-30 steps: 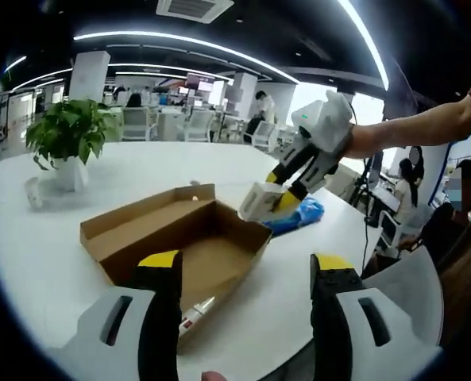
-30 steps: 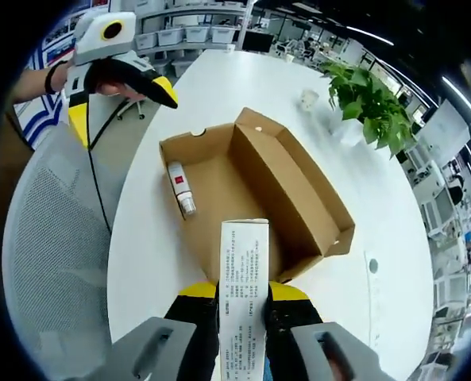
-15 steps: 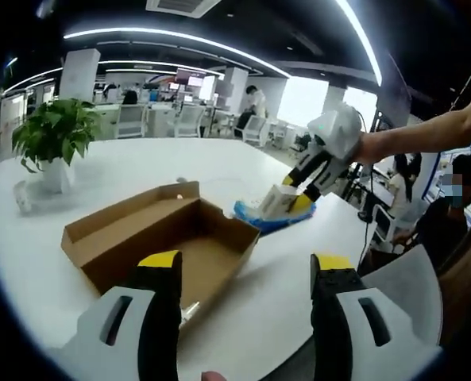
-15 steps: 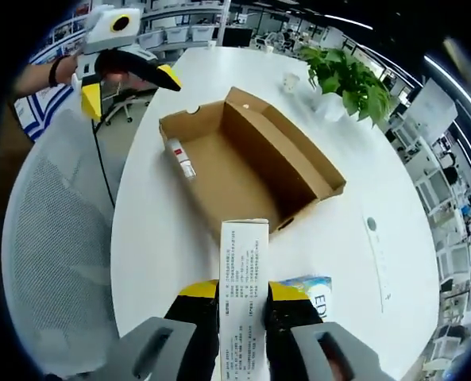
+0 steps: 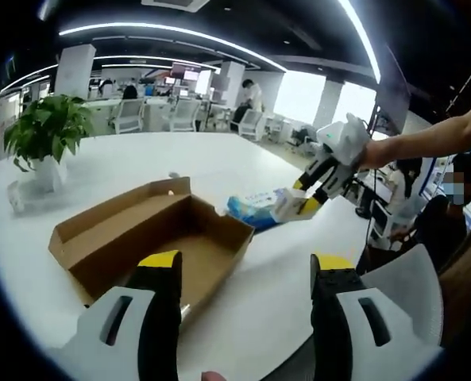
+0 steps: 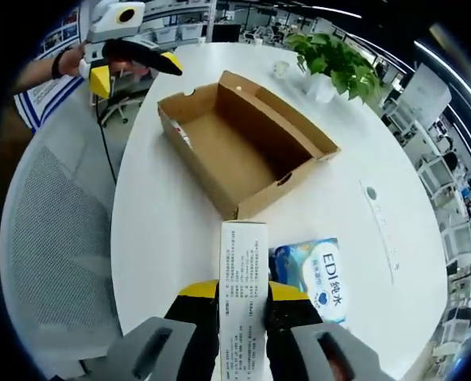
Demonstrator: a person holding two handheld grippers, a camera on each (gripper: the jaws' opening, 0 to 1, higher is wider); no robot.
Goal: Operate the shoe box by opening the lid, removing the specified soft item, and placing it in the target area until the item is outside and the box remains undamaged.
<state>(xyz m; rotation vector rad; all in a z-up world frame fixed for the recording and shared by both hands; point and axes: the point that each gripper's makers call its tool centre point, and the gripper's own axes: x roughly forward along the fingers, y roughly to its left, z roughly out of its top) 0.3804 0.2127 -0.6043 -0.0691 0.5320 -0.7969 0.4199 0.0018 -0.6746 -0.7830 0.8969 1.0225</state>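
The open cardboard shoe box (image 5: 132,238) (image 6: 243,139) lies on the white table (image 6: 164,230) with its lid folded back. A small white tube (image 6: 183,136) rests inside it by the far wall. My right gripper (image 6: 243,292) (image 5: 330,171) is shut on a tall white printed carton (image 6: 243,278) (image 5: 292,206), held past the box's short end and beside a blue soft packet (image 6: 314,270) (image 5: 247,208) lying on the table. Near the table's edge my left gripper (image 5: 243,274) (image 6: 128,55) stands open with nothing between its jaws, short of the box.
A potted green plant (image 5: 44,131) (image 6: 334,59) and a small cup (image 6: 281,69) stand at the table's far side. A mesh office chair (image 6: 52,238) sits against the table edge. A person's arm (image 5: 426,139) holds the right gripper. Office desks and people fill the background.
My right gripper has carried the white carton from above the box out past its short end, down beside the blue packet. The left gripper stays open and hardly shifts.
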